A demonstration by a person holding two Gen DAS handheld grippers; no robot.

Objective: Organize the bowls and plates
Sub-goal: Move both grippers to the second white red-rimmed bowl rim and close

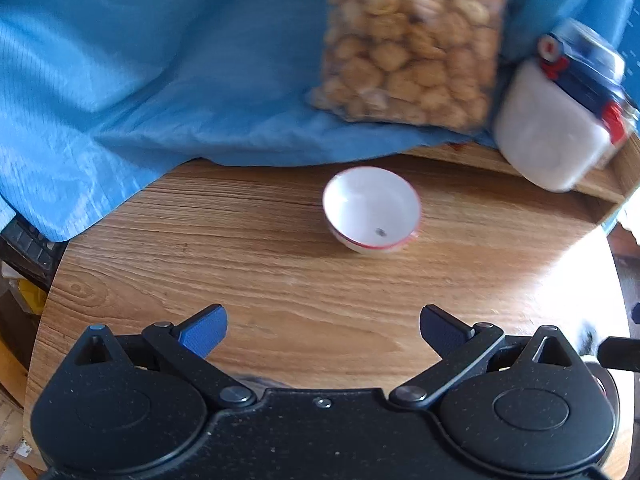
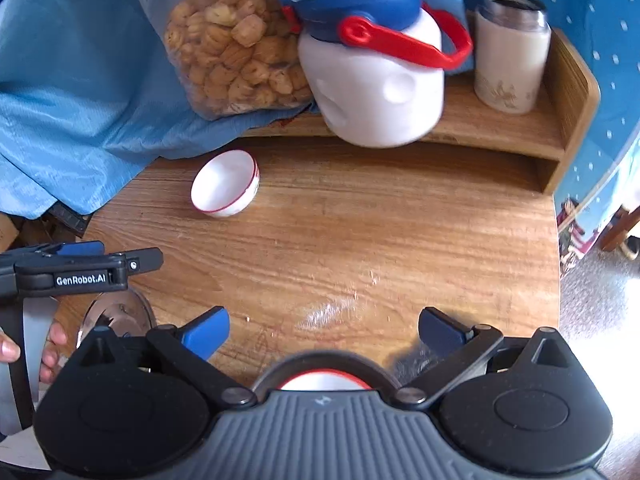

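Observation:
A small white bowl (image 1: pixel 372 210) with a red rim stands upright on the round wooden table (image 1: pixel 280 280), alone and empty apart from a dark speck. My left gripper (image 1: pixel 323 330) is open short of it, nothing between its blue pads. In the right wrist view the same bowl (image 2: pixel 225 184) sits far left of my right gripper (image 2: pixel 324 330), which is open wide over bare wood. Just under the right gripper's body a second red-rimmed white dish (image 2: pixel 320 380) lies inside a dark round rim, mostly hidden. The left gripper (image 2: pixel 128 255) shows side-on at the left edge.
A blue cloth (image 1: pixel 140 80) covers the table's back. A bag of biscuits (image 2: pixel 232 44), a white jug with blue lid and red handle (image 2: pixel 376 92) and a white jar (image 2: pixel 510 52) crowd a low wooden shelf (image 2: pixel 560 132). A shiny metal disc (image 2: pixel 116 312) lies by a hand (image 2: pixel 52 344).

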